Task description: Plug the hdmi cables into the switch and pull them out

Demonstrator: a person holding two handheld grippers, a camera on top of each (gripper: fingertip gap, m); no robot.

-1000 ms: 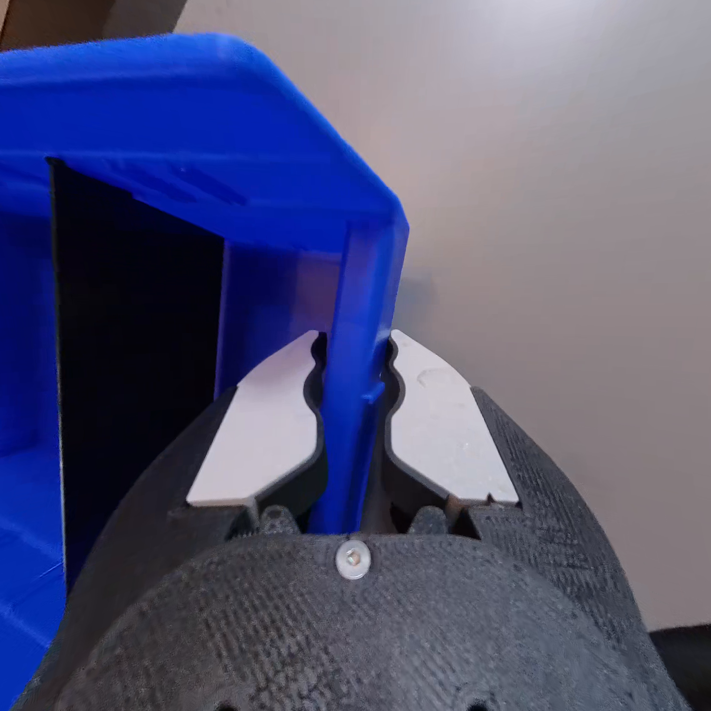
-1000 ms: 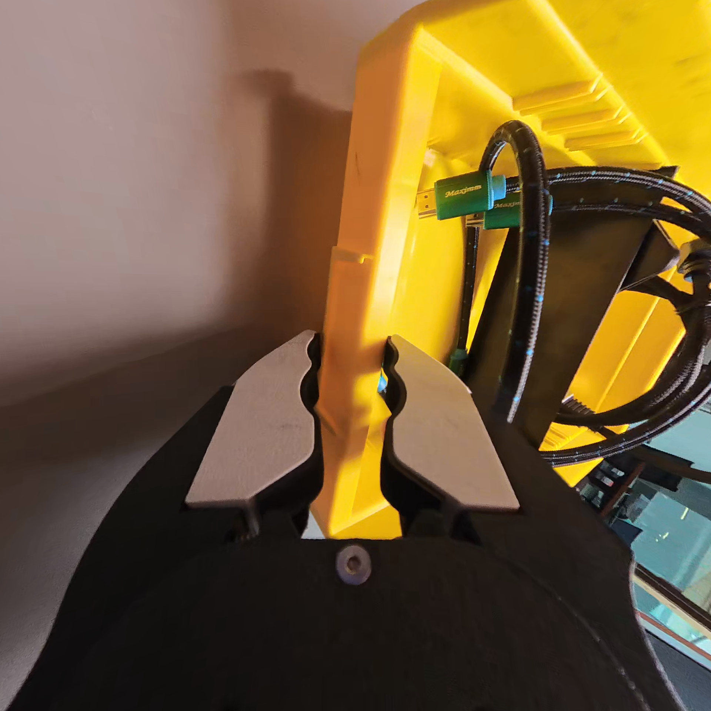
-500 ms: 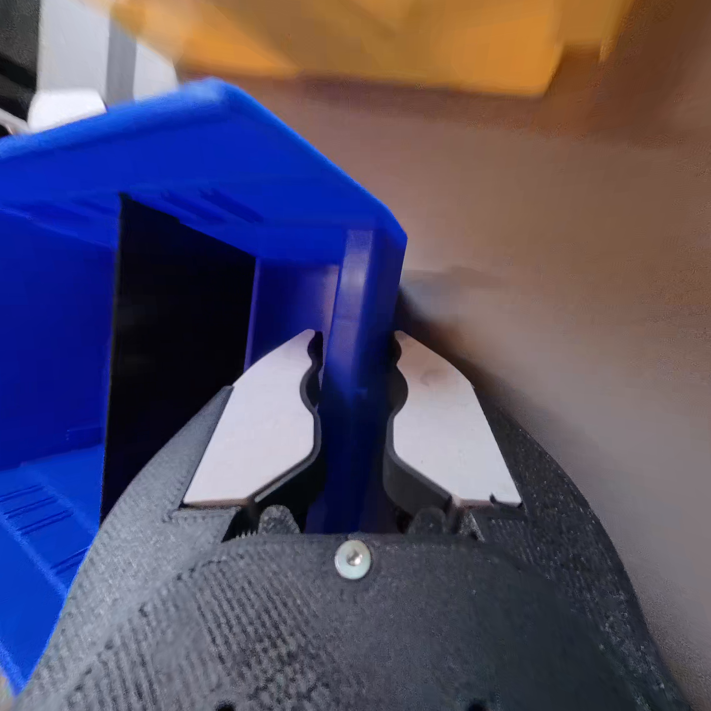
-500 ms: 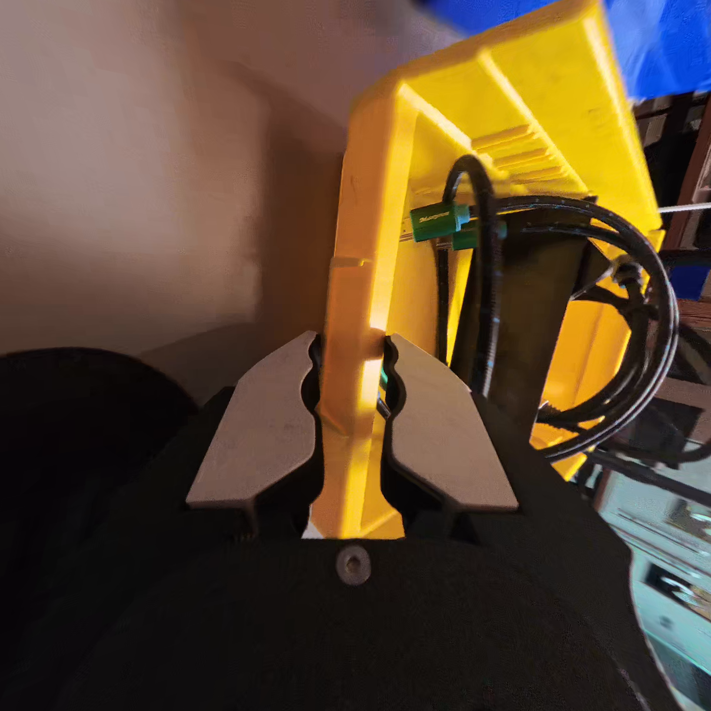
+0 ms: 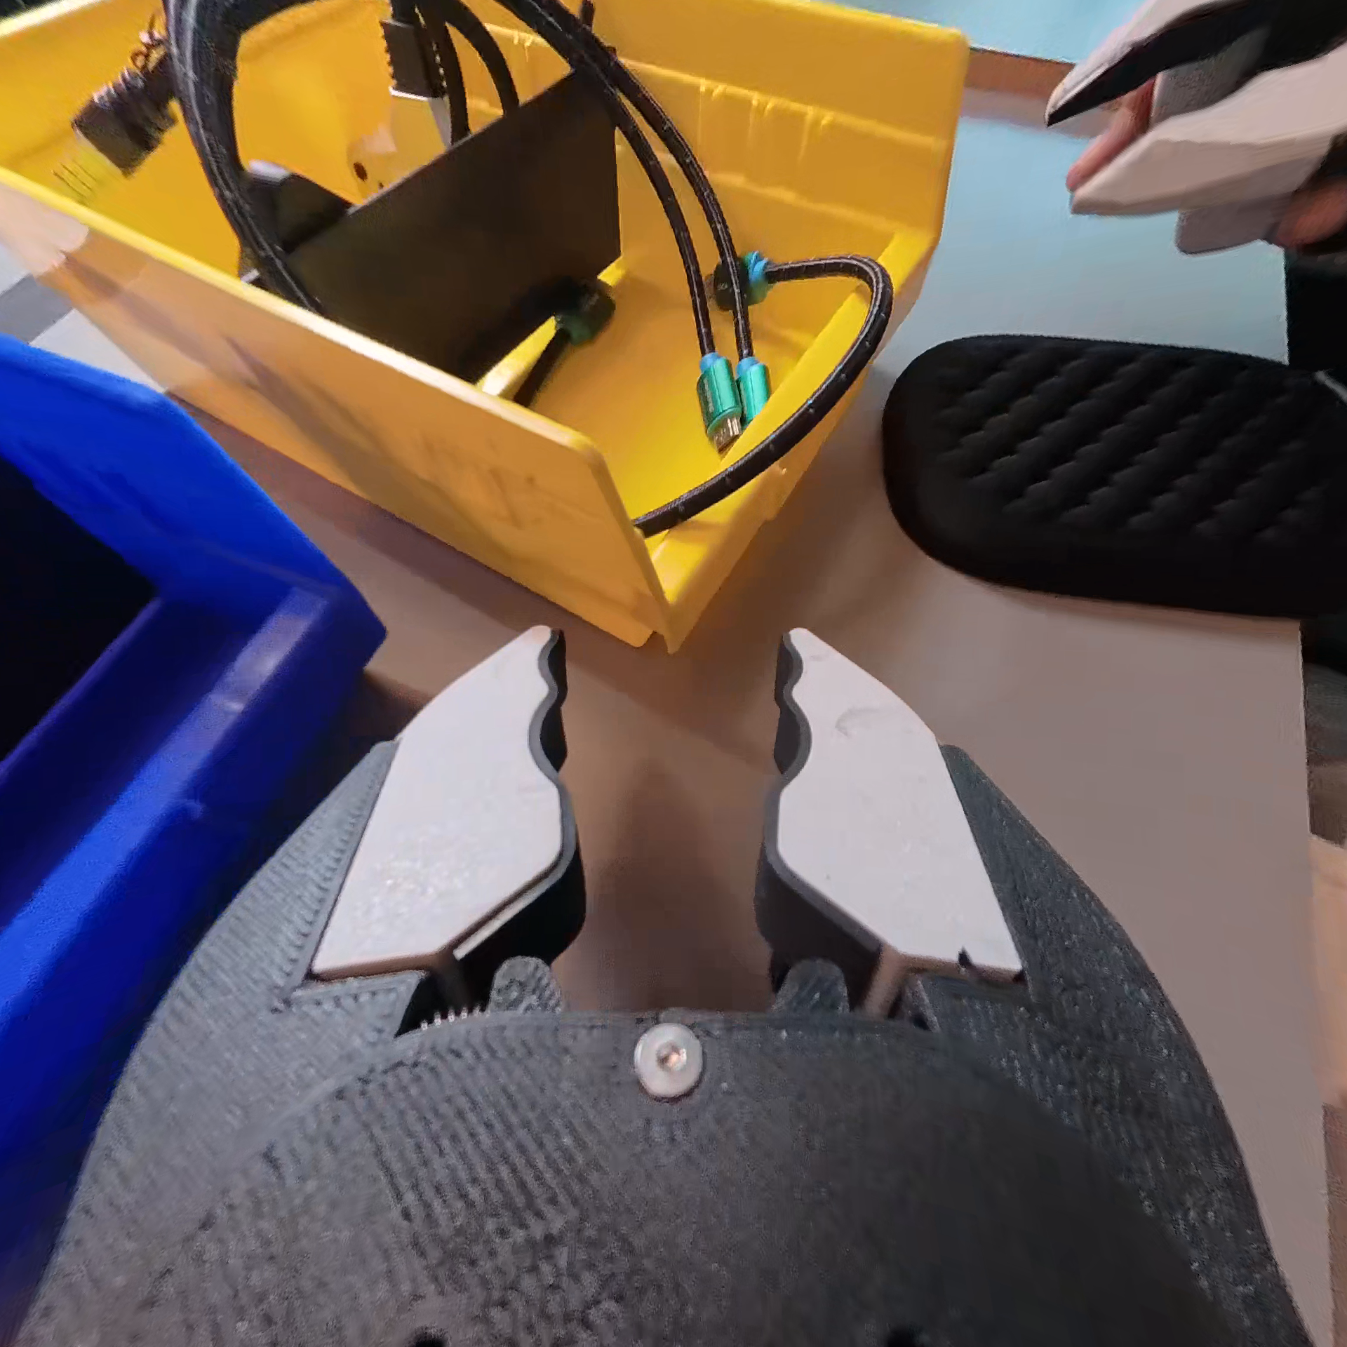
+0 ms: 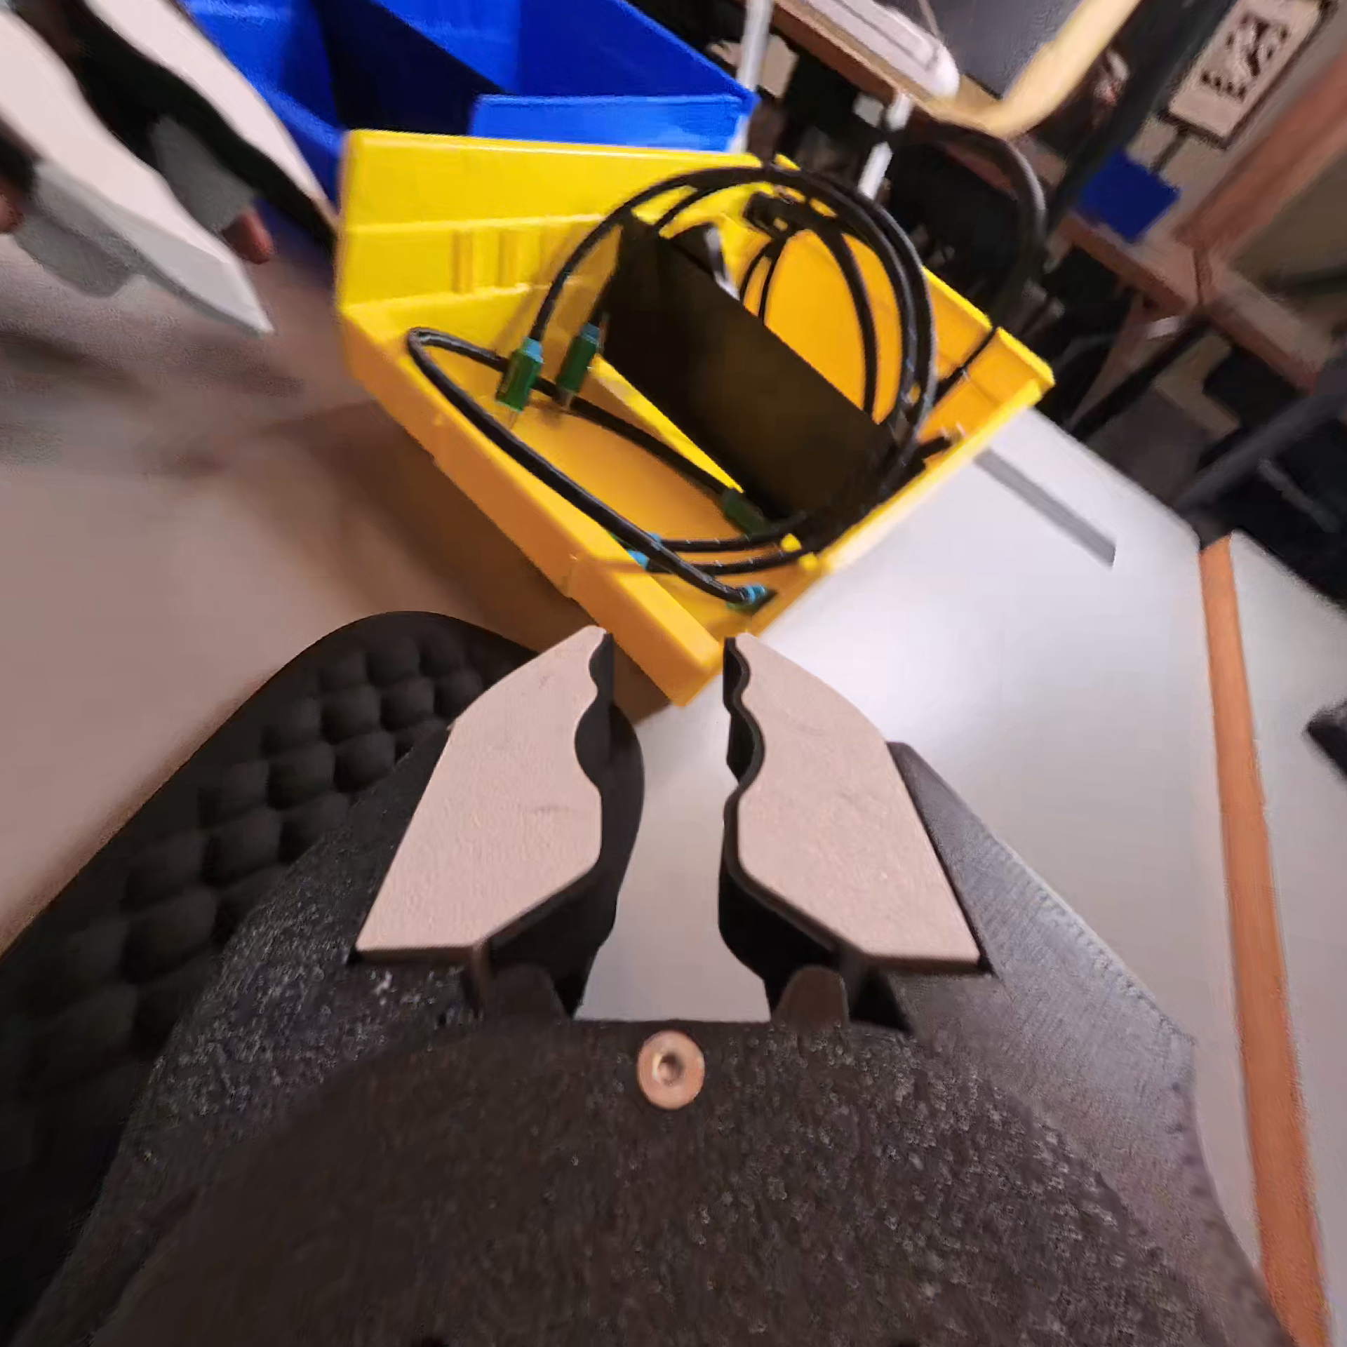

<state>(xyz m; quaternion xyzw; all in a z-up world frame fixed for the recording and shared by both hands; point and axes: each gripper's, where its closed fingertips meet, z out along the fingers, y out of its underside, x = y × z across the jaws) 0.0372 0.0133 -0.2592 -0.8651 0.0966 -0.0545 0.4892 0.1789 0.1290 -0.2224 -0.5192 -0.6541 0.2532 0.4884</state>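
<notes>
A yellow bin [image 5: 452, 466] stands on the table and holds several black braided hdmi cables [image 5: 809, 430] with green plugs [image 5: 729, 397] and a black upright plate [image 5: 466, 240]. It also shows in the right wrist view [image 6: 656, 634], with cables [image 6: 889, 291] and green plugs [image 6: 543, 372]. I cannot make out a switch. My left gripper [image 5: 670, 649] is open and empty, just short of the bin's near corner. My right gripper [image 6: 667, 649] is open and empty at another corner of the bin; it also shows at the top right of the left wrist view [image 5: 1079, 149].
A blue bin [image 5: 146, 729] stands left of my left gripper and shows behind the yellow bin in the right wrist view [image 6: 605, 116]. A black dimpled foam pad [image 5: 1115, 474] lies right of the yellow bin, seen too in the right wrist view [image 6: 255, 765]. The table's wooden edge [image 6: 1239, 802] runs along the right.
Both grippers have let go of the bin walls they clamped, opened and drawn back. The blue and yellow bins now stand on the table, side by side.
</notes>
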